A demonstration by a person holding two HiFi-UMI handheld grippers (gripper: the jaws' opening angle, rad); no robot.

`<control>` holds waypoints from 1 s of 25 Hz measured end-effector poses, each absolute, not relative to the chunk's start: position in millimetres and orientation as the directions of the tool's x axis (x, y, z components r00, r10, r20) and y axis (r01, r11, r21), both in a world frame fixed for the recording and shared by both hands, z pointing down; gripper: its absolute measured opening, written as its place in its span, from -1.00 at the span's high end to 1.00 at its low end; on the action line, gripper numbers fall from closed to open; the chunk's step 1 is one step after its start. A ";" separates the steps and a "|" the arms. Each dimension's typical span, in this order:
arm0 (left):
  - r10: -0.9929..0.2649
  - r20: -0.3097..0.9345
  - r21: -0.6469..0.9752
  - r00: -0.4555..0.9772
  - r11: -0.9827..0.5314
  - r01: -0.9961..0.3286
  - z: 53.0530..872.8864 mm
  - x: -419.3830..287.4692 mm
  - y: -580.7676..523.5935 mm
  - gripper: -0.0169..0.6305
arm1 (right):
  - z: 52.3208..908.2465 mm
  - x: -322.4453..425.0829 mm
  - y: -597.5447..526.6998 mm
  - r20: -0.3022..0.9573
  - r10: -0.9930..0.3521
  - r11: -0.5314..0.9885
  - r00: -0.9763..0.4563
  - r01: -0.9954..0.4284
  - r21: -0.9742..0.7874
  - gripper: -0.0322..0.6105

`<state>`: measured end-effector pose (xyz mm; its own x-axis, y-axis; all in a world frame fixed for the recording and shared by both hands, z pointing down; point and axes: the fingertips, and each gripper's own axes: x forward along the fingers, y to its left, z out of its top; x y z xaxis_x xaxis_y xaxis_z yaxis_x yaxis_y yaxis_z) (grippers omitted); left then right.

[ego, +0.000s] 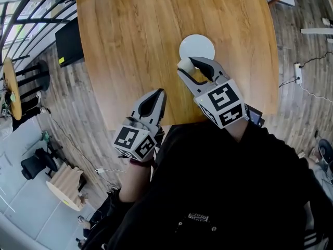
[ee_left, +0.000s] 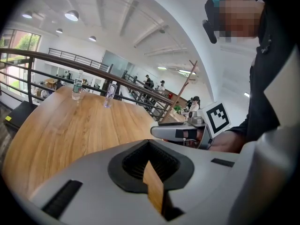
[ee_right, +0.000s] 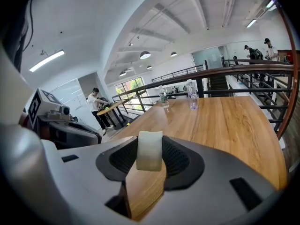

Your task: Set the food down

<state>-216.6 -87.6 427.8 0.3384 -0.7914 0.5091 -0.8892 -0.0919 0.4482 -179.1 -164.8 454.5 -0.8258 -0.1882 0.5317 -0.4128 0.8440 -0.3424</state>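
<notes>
- Right now the food [ego: 185,65], a small pale block, is clamped between the jaws of my right hand-held gripper [ego: 192,67]. Both pads press on its sides. In the right gripper view it stands upright at the jaw tips, with wood grain showing beneath it.
- In the head view the food is a little above the centre of the frame, at the lower edge of the white plate [ego: 197,47]. The plate lies on the wooden desk [ego: 135,40].
- My left hand-held gripper [ego: 159,94] is lower and to the left in that frame, over the desk's near edge. Its jaws are together with nothing between them, and it takes no part in the job.
- As I judge it, the food has been brought to the plate but is not yet set down. What is left is to lower it onto the plate, let the jaws part, and draw the hand-held gripper clear.
- I cannot tell whether the underside of the food touches the plate or the desk, or hangs above them. The head view looks straight down, and the plate does not show in the right gripper view.
- I cannot say what kind of food it is; it reads only as a pale, smooth block.
- My dark sleeve and body cover the bottom of the head view, including part of the desk's near edge.
- The clear bottles [ee_right: 162,96] at the far end are small and hard to make out.
</notes>
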 end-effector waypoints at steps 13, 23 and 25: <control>-0.773 0.541 0.463 0.332 -0.056 -0.885 442.8 -219.5 -95.4 0.93 | 501.3 -173.6 -184.2 0.612 -0.233 0.806 -0.756 -0.502 -0.312 0.37; -0.749 0.578 0.464 0.323 -0.023 -0.886 455.0 -218.8 -99.5 0.93 | 526.1 -173.0 -194.8 0.646 -0.249 0.785 -0.722 -0.541 -0.302 0.37; -0.745 0.584 0.457 0.322 -0.026 -0.889 456.0 -216.9 -98.8 0.93 | 532.6 -174.5 -193.9 0.647 -0.244 0.788 -0.723 -0.536 -0.302 0.37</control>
